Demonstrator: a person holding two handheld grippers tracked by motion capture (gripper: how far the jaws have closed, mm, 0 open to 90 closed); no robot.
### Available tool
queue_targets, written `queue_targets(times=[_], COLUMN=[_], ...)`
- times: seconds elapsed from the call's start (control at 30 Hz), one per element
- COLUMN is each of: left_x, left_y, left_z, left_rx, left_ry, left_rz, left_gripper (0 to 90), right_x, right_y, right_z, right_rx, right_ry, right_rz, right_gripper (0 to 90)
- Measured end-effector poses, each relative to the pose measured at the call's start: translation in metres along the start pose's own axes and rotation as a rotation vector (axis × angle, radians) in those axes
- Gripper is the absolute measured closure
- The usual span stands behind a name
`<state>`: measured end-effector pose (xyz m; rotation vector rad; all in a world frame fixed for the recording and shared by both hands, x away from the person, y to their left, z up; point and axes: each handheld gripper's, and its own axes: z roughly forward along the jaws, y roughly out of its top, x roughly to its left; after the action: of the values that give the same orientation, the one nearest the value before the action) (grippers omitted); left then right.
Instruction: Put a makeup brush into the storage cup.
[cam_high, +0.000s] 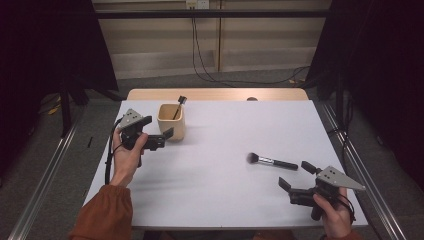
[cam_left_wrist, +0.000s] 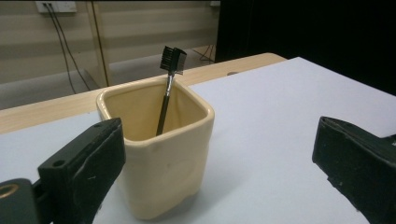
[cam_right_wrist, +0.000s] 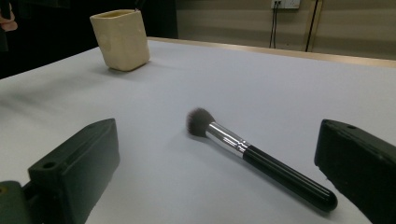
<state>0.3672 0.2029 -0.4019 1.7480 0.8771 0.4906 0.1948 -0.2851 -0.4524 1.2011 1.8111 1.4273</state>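
My left claw (cam_high: 161, 138) stands wide apart with nothing between its jaws. The cup (cam_left_wrist: 156, 151) sits just ahead of it, near its left jaw but not touching, and the small comb brush (cam_left_wrist: 169, 84) leans upright inside, bristle head poking over the far rim. I judge that brush is stowed, which is why this claw holds nothing and sits just off the cup.

My right claw (cam_high: 294, 176) is also spread apart and empty. The powder brush (cam_right_wrist: 254, 154) lies flat on the surface (cam_high: 225, 130) just ahead of it, between the lines of the two jaws, bristles pointing away and to the left, handle end near my right jaw. It lies where a short push forward would bring the jaws around the handle, so I take it as the next thing for the cup, which stands well off to the far left of this claw.

My left hand (cam_high: 127, 155) holds its claw level, pointing sideways at the cup, forearm coming up from below. My right hand (cam_high: 332, 212) rests low near the near edge, claw level and angled toward the brush.
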Motion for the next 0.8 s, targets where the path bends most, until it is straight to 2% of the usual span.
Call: queue_targets(times=[0.1, 0.23, 0.33, 0.43, 0.5, 0.6, 0.67, 0.73, 0.8], left_x=[-0.003, -0.003, -0.004, -0.004, -0.005, -0.008, -0.011, -0.012, -0.012], left_y=[-0.005, -0.011, -0.016, -0.022, -0.025, -0.029, -0.031, -0.034, -0.036], left_z=[-0.005, -0.012, -0.02, -0.028, -0.032, -0.038, -0.043, -0.048, -0.052], left_rx=[-0.008, -0.009, -0.022, -0.035, -0.035, -0.026, -0.034, -0.031, -0.037], left_ry=[0.022, 0.02, 0.045, 0.053, 0.072, 0.06, 0.063, 0.053, 0.062], left_rz=[0.017, -0.006, -0.025, -0.041, -0.019, -0.013, 0.005, 0.006, 0.0], left_gripper=[3.1, 3.0, 1.8, 1.8, 1.8, 1.8, 1.8, 2.0, 2.1], right_x=[0.0, 0.001, 0.0, 0.0, 0.0, 0.001, 0.0, 0.0, 0.001], right_y=[0.0, 0.0, 0.0, 0.0, 0.001, 0.001, 0.0, 0.0, 0.0], right_z=[0.0, 0.0, 0.0, 0.0, 0.001, 0.001, 0.0, 0.0, 0.0], right_rx=[0.0, -0.001, 0.0, -0.002, 0.001, 0.0, -0.001, -0.001, 0.001], right_ry=[-0.001, 0.0, -0.001, -0.001, 0.001, 0.0, -0.003, -0.004, -0.001], right_rz=[0.001, -0.001, -0.001, 0.003, 0.003, 0.003, 0.004, 0.007, 0.003], right_gripper=[0.0, 0.0, 0.0, 0.0, 0.0, 0.0, 0.0, 0.0, 0.0])
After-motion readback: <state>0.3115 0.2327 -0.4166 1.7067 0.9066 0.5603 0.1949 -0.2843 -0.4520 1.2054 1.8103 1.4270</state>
